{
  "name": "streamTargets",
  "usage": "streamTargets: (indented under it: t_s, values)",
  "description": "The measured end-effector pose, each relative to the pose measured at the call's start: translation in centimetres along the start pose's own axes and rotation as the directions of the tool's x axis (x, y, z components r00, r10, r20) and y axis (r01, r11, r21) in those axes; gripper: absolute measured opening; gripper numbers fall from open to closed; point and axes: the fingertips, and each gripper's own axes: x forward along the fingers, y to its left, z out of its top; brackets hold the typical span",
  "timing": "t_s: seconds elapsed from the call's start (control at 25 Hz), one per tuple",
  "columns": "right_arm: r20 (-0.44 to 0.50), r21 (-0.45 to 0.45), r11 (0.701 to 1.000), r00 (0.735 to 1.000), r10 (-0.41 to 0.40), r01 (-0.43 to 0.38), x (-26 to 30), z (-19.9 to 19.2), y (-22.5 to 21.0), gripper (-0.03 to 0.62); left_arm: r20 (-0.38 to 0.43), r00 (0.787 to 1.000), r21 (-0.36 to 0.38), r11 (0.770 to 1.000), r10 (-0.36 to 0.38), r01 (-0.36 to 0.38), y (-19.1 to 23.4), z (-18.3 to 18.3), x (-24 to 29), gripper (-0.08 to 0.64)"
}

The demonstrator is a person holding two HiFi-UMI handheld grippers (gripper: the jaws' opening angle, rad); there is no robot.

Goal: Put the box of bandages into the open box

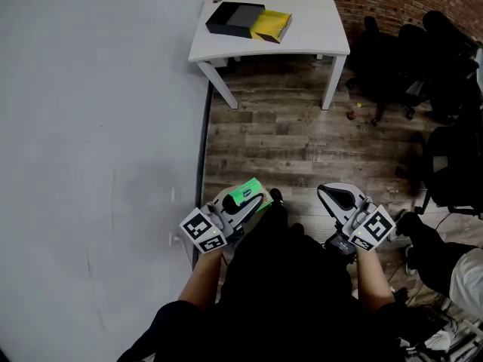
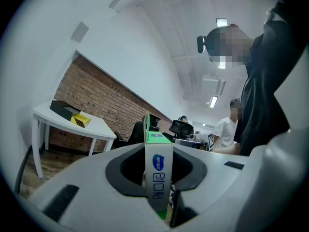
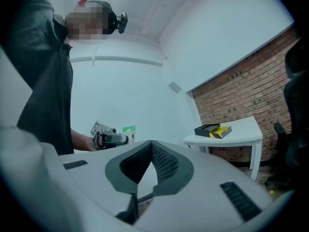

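The left gripper [image 1: 255, 200] pinched the green-and-white bandage box [image 2: 161, 172], printed "创口贴" in blue, in its jaws at seven o'clock. The right gripper [image 3: 152, 148] had its jaws pressed together, empty. The open black-and-yellow box [image 1: 247, 21] sat on the white bench [image 1: 313, 29] at twelve o'clock.

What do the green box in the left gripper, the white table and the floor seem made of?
Box of bandages: likely thin printed cardboard, slightly glossy; sharp folds, printed logo.
Table: smooth matte white top, perhaps laminate or painted board.
Floor: grey-brown planks with grain; wood or laminate, unclear.
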Motion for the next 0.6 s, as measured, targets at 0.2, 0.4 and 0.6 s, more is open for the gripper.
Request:
streamTargets:
  t_s: [0.2, 0.4, 0.6]
  values:
    - [-0.005, -0.009, 1.0, 1.0, -0.029, 0.029, 3.3, 1.2, -3.5, 0.006, -0.013, 0.999, 0.0, 0.999, -0.04, 0.04, 3.9, 1.2, 2.2, 0.097]
    - [-0.02, -0.02, 0.998, 0.998, -0.055, 0.054, 7.5, 2.9, -6.8, 0.006, -0.006, 0.998, 0.006, 0.998, -0.07, 0.07, 8.8, 4.0, 3.5, 0.097]
    - [-0.025, -0.04, 0.996, 0.997, -0.079, 0.078, 12.0, 4.4, -9.2, 0.006, -0.002, 0.995, 0.004, 0.995, -0.103, 0.103, 13.4, 6.2, 3.9, 0.096]
